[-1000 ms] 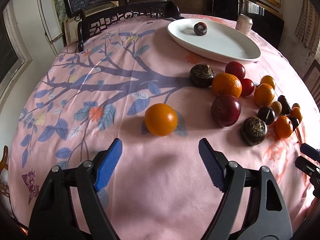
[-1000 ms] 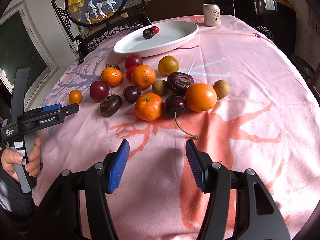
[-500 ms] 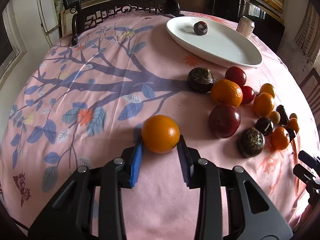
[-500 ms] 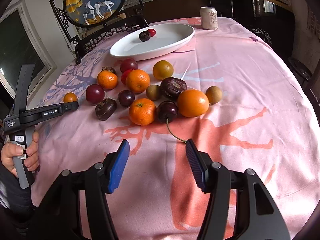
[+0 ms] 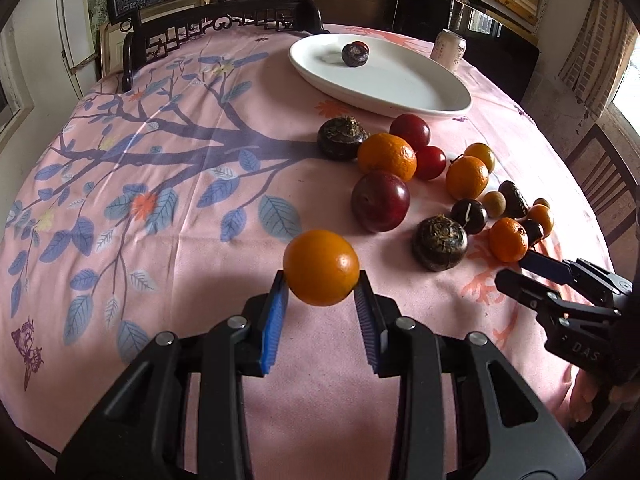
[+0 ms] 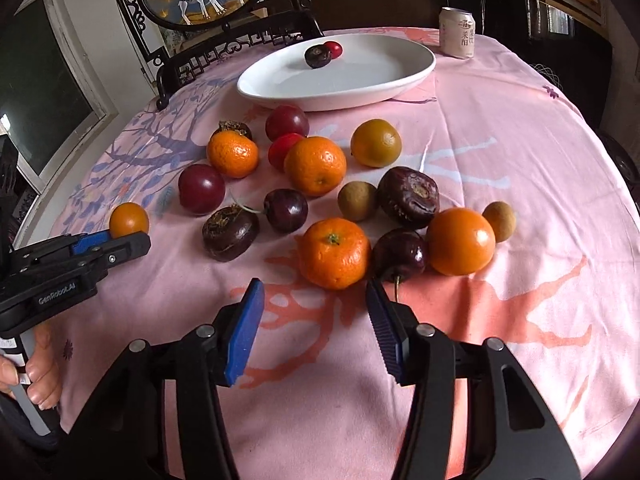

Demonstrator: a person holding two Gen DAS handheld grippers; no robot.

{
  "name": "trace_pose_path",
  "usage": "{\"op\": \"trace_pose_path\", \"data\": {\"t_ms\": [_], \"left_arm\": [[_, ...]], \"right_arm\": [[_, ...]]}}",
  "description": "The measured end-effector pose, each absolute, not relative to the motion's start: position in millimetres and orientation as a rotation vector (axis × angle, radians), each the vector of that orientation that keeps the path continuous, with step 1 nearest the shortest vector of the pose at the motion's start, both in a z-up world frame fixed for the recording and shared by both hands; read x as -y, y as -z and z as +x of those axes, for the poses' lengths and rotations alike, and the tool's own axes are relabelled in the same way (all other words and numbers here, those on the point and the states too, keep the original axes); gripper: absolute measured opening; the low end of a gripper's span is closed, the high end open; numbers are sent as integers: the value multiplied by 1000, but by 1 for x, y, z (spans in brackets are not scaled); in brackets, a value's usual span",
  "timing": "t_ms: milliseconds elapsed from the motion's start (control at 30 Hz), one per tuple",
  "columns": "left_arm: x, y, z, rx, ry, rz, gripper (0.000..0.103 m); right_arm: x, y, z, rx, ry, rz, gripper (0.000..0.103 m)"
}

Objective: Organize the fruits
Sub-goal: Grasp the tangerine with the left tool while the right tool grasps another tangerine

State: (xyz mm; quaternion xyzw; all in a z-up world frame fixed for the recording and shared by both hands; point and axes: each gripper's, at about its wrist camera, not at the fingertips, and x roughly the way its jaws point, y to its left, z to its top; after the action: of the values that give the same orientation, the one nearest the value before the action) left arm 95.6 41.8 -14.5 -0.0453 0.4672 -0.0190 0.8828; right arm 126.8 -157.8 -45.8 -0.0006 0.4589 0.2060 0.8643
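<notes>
On a round table draped in a pink tablecloth printed with blue-leafed branches, the left gripper clamps a smooth orange between its blue pads, apart from the other fruit. To its right, a loose cluster lies on the cloth: a dark red plum, tangerines, water chestnuts, cherries and small brown longans. Beyond them, a white oval dish holds one dark water chestnut with a small red fruit behind it, and a drink can stands at the table's far edge. Farther right, the right gripper hovers low before a leaf-capped tangerine, its jaws narrowing yet closed on nothing; a stemmed dark cherry sits just beside that tangerine. A hand grips the left tool's handle.
</notes>
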Motion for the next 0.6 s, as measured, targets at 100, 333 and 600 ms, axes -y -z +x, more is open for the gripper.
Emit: {"op": "trace_pose_path", "data": {"t_ms": [100,333,600], "left_arm": [[-42,14,95,-972,40,-98,34],[-43,15,96,-982,29,-95,34],[-40,7,98,-974,48,-85,34]], "right_arm": [[150,46,134,-944,-401,-46,48],[149,47,143,-930,-374,-81,37],[158,18,124,-857,-454,-37,37]]}}
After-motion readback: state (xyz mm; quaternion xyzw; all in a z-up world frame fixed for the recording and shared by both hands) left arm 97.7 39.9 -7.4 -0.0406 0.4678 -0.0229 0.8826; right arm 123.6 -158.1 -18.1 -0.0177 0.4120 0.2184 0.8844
